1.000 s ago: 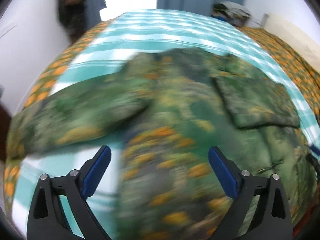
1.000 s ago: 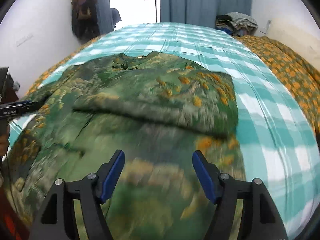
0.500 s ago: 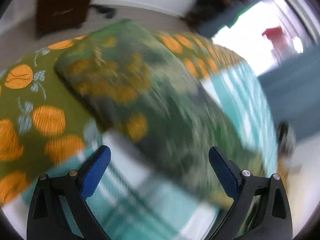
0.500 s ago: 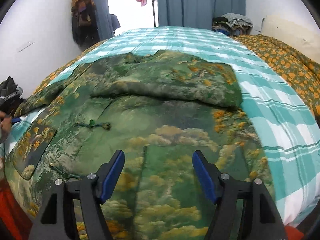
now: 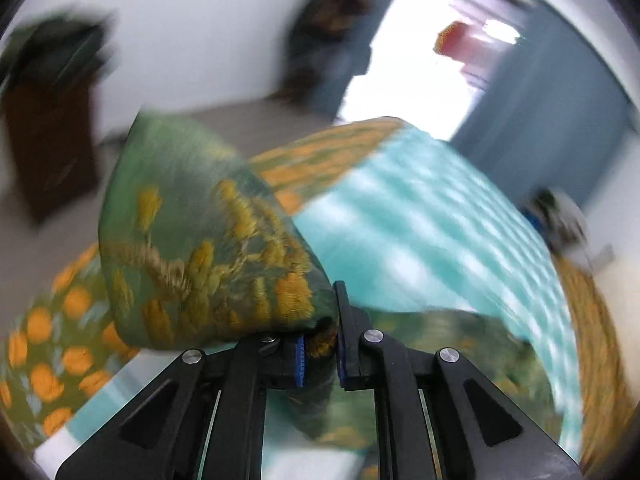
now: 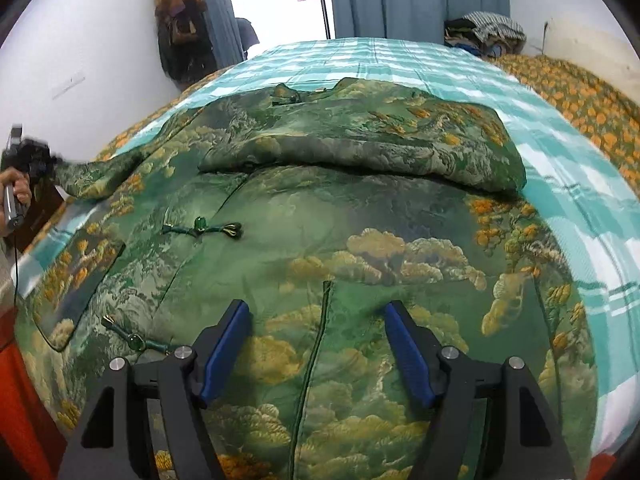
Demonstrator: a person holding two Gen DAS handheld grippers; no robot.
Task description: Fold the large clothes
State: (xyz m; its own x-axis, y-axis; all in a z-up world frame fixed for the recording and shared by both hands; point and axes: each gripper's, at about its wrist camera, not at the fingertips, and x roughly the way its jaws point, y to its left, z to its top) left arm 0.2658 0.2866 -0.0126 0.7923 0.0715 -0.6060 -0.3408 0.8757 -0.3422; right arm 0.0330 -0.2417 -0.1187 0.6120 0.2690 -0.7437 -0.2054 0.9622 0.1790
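Now: left claw (image 5: 320,354) just snapped closed on sleeve end (image 5: 208,248) of green jacket (image 6: 320,240), likely for folding inward. Right claw (image 6: 316,344) open above hem, jacket spread on bed (image 6: 580,184).

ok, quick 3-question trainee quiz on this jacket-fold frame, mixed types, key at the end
1. True or false: the left claw is shut on the end of the green jacket's sleeve.
2. Multiple choice: the right claw is (A) shut on the hem, (B) open above the green jacket, (C) out of view.
3. Short answer: which sleeve already lies folded across the jacket's chest, the one nearer the orange-flowered cover or the one at the person's hand?

Key: 1 true; 2 B; 3 the one nearer the orange-flowered cover.
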